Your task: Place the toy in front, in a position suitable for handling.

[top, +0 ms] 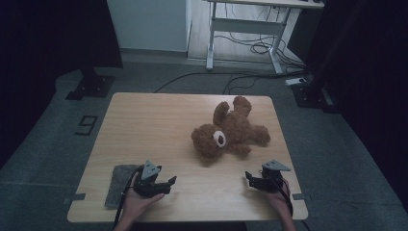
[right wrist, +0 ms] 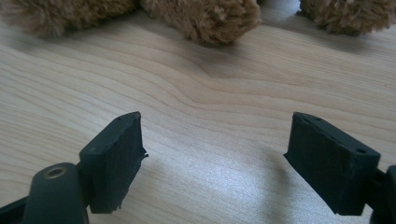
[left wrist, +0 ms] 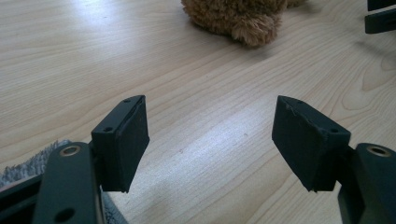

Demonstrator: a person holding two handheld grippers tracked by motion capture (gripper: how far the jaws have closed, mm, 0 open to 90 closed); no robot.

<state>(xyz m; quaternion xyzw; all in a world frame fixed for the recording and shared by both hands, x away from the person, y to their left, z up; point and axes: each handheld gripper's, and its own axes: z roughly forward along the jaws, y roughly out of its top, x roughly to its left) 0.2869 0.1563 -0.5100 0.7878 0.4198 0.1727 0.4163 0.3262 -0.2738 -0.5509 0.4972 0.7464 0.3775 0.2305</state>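
We hold both tongs, left point(top: 169, 182) and right point(top: 248, 177), spread apart and empty near the desk's point(top: 144, 125) front edge. The teddy bear point(top: 231, 131) lies on its back beyond them; soft fur could slip from a shallow pinch. A "9" point(top: 86, 125) marks the floor.

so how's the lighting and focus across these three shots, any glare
High view: dim, the room's edges go nearly black, the teddy bear and table soft but readable. Left gripper view: bright, pale glare on the wood at upper left, left gripper open. Right gripper view: a sheen low between the open right gripper jaws, bear fur slightly soft.
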